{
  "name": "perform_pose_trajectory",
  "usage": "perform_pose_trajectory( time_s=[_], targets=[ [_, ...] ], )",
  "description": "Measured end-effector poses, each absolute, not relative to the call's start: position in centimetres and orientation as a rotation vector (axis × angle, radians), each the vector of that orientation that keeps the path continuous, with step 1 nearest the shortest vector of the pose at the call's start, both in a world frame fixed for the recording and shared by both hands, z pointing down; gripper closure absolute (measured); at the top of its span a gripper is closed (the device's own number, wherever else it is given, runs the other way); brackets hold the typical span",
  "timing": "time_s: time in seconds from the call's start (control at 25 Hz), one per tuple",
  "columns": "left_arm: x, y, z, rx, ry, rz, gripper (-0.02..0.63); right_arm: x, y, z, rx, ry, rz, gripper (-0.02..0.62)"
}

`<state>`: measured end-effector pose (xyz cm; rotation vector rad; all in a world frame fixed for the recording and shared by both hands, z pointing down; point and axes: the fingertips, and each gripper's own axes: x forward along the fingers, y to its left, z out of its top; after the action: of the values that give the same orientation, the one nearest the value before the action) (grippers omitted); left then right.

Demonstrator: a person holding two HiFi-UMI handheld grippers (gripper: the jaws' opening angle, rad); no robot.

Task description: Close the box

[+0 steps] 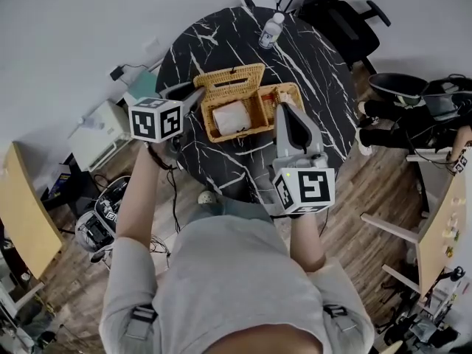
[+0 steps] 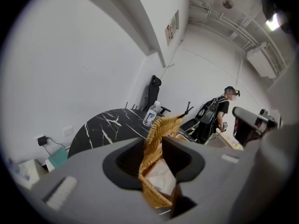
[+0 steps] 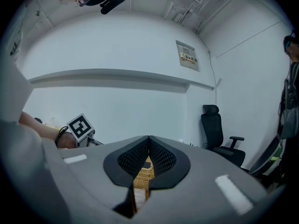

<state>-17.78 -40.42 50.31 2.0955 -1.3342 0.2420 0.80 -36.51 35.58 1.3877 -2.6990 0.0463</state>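
Note:
A wicker box [image 1: 221, 135] sits in the middle of the round black marble table [image 1: 317, 72]. Its left lid [image 1: 230, 77] stands raised, and a white packet [image 1: 231, 116] lies in the compartment below. My left gripper [image 1: 195, 94] is at the lid's left edge. In the left gripper view the lid [image 2: 161, 129] runs between the two pads and the left gripper [image 2: 152, 141] is shut on it. My right gripper [image 1: 284, 109] hovers over the box's right half with its jaws shut. In the right gripper view the tips of the right gripper [image 3: 148, 138] meet, with wicker [image 3: 142, 174] showing beyond them.
A plastic water bottle [image 1: 271, 29] stands at the table's far edge, seen also as the bottle [image 2: 151, 114]. A black office chair [image 1: 346, 13] is behind the table. A person [image 2: 217, 118] stands at the right of the room. Boxes and cables lie on the floor at left [image 1: 99, 135].

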Motion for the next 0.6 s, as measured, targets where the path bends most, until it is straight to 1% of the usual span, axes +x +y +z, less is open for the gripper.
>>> perform_pose_trajectory(
  time_s=[0.2, 0.6],
  targets=[
    [-16.9, -38.9, 50.1, 2.109, -1.307, 0.242, 0.433, 1.3, -35.0, 35.2, 1.419, -2.691, 0.040, 0.591],
    [-15.1, -35.2, 51.5, 2.125, -1.245, 0.300, 0.413, 1.9, -32.0, 34.9, 1.462, -2.682, 0.024, 0.591]
  ],
)
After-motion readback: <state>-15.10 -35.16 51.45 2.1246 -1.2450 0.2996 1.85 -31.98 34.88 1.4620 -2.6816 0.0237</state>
